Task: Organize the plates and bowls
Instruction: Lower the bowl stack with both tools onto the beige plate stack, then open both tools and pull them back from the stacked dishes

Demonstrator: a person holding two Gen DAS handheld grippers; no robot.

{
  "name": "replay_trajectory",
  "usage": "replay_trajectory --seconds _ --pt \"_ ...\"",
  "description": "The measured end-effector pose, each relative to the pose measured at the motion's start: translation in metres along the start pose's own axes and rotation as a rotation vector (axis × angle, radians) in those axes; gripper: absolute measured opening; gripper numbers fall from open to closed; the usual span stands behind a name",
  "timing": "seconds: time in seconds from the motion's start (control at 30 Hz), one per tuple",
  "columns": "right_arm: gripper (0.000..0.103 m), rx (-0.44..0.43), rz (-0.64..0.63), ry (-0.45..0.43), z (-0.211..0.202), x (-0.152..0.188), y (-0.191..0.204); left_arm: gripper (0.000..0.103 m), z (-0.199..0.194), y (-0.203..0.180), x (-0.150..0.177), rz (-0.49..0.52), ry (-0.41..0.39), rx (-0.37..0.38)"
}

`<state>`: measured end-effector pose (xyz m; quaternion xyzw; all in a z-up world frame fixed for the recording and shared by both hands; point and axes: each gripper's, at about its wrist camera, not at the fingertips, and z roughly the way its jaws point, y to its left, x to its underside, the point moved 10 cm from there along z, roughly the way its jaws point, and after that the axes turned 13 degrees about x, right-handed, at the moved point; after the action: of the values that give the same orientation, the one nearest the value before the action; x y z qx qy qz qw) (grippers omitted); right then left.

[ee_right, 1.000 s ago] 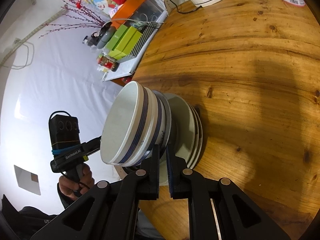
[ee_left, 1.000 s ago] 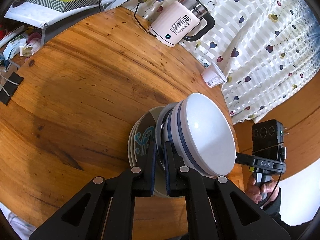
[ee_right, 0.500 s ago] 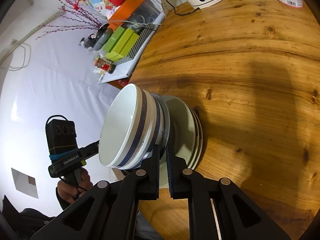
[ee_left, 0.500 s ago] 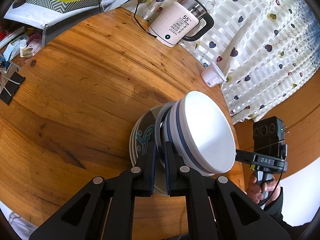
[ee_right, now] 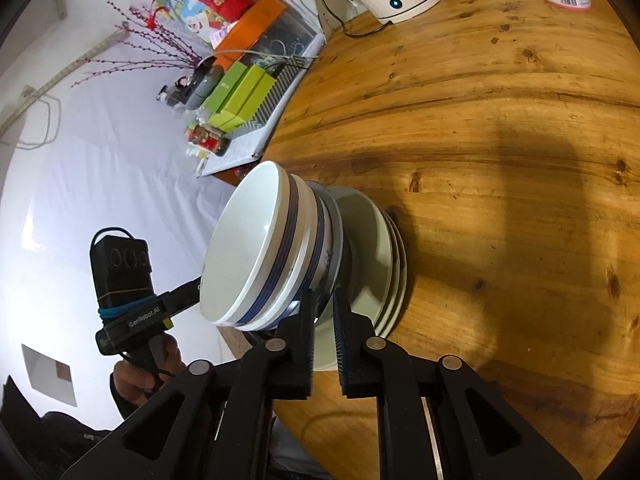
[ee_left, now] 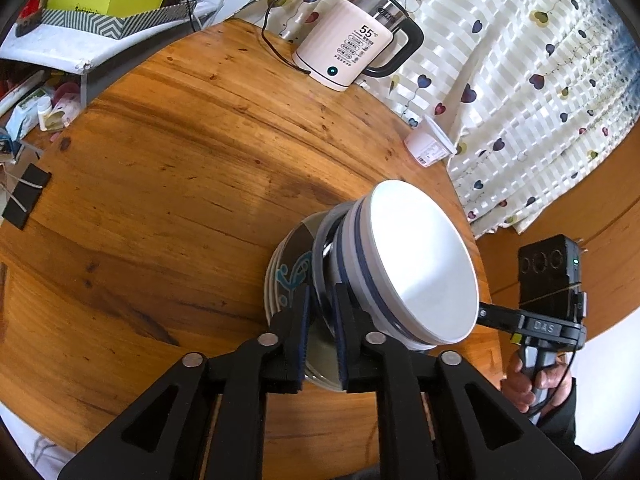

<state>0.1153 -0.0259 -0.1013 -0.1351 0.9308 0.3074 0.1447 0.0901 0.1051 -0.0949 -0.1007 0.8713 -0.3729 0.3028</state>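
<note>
- Gripping the stack from two opposite sides: left gripper (ee_left: 320, 330) narrowed onto the rim of the plates (ee_left: 286, 280), right gripper (ee_right: 325, 334) narrowed the same way onto the plate rim on the other side.
- Holding nothing else in either gripper; only a thin gap visible between the jaws, filled by plate edge.
- Sitting on the plates, nested bowls (ee_left: 404, 264) with blue bands, the white inside of the top one facing away from the tabletop (ee_left: 168, 168).
- Resting near the edge of the round tabletop, or just above it; contact underneath hidden, so cannot tell.
- Judged step: carrying or placing the whole stack together.
- Keeping both sides at the same height, otherwise sliding of the bowls toward the low side is likely.
- Moving slowly and without jerks, since smooth glaze probably gives little friction.
- Keeping the squeeze equal; a loose side probably lets the plates tip.
- Staying well apart from the kettle (ee_left: 352, 50) and the small cup (ee_left: 430, 146) at the far side.
</note>
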Motion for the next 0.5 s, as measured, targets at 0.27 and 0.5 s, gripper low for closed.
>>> replay_trajectory --seconds 0.27,0.5 --pt "0.028 0.052 -0.006 -0.041 -0.009 0.006 -0.001 0.026 -0.005 0.003 0.006 0.009 -0.018 -0.035" --pt "0.030 0.089 -0.021 -0.072 -0.015 0.016 0.004 0.027 -0.007 -0.003 0.015 0.042 -0.019 -0.051"
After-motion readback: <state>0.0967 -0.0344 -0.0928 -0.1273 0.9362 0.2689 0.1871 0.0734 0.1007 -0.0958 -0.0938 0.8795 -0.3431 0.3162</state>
